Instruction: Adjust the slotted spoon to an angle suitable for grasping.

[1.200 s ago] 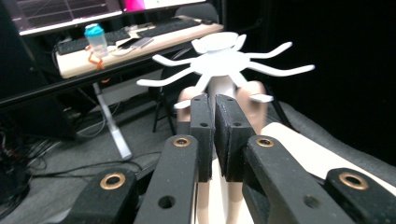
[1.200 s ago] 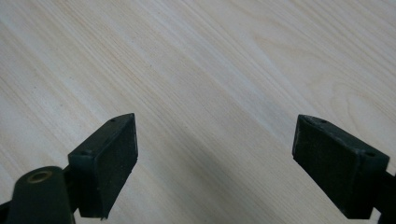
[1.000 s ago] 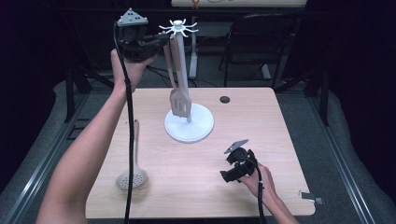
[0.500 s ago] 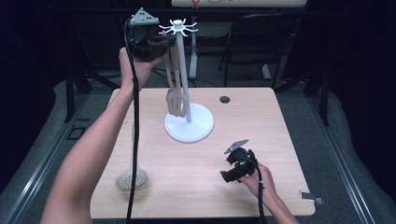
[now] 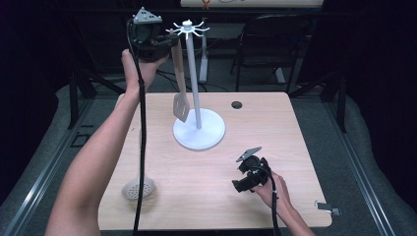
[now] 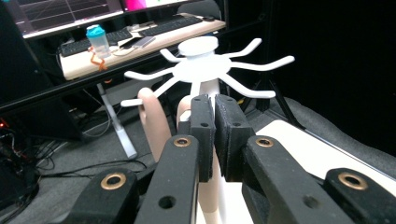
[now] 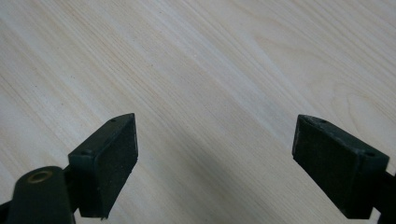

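table top [image 5: 206, 196]: we see pale wood-grain, matt, smooth; fine streaks in right gripper view
stand [image 5: 196, 98]: white plastic by the look, smooth, slight sheen; hook arms same finish
spatula [image 5: 179, 93]: we read it as light wood, matt, smooth; slotted blade
skimmer [image 5: 138, 188]: pale wood look, matt; perforated head
left gripper [image 6: 214, 126]: black plastic body, matt; pads rough, grainy; brass-look rivets w/ dull shine
right gripper [image 7: 229, 168]: same black matt plastic; pad faces coarse, foam-like
floor [image 5: 364, 162]: grey carpet-type cloth, rough, matt
cable [image 5: 142, 147]: black, smooth, approx. rubbery
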Tool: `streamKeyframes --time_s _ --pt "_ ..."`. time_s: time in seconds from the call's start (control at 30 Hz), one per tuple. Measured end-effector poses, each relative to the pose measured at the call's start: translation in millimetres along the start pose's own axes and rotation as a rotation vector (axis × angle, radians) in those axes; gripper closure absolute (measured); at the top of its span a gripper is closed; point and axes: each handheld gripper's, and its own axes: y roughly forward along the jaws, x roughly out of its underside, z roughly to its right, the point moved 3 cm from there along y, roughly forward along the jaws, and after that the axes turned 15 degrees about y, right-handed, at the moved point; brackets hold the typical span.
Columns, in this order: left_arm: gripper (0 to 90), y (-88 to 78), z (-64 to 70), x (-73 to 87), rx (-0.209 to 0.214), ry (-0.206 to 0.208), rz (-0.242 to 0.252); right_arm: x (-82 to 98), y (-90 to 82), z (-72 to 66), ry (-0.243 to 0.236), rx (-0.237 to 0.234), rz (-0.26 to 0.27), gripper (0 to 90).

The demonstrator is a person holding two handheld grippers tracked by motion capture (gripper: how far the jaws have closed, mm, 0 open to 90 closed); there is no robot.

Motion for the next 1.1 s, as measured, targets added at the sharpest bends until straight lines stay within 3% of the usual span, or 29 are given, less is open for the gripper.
streamKeyframes --time_s 0.27,0.83,0.93,1.07,1.1 --pt "86.4 2.1 -9.2 3.0 -0.02 -0.023 -0.015 -0.1 0.5 -0.4 0.0 -0.001 -0.003 13.7" --pt "86.0 2.9 -11.5 2.8 -0.026 -0.024 -0.022 0.6 1.9 -1.6 0.008 -0.005 0.009 13.7" --pt "82.0 -0.1 -11.6 4.6 -0.022 -0.038 -0.002 0.2 0.5 -1.0 -0.005 -0.003 -0.004 13.7" --pt "72.9 -5.1 -11.4 12.2 -0.02 -0.055 0.0 1.0 2.1 -2.2 0.018 -0.014 0.022 13.7" --pt "70.1 -5.6 -11.2 14.7 -0.017 -0.055 -0.01 0.6 0.4 -0.6 -0.003 -0.006 0.0 13.7"
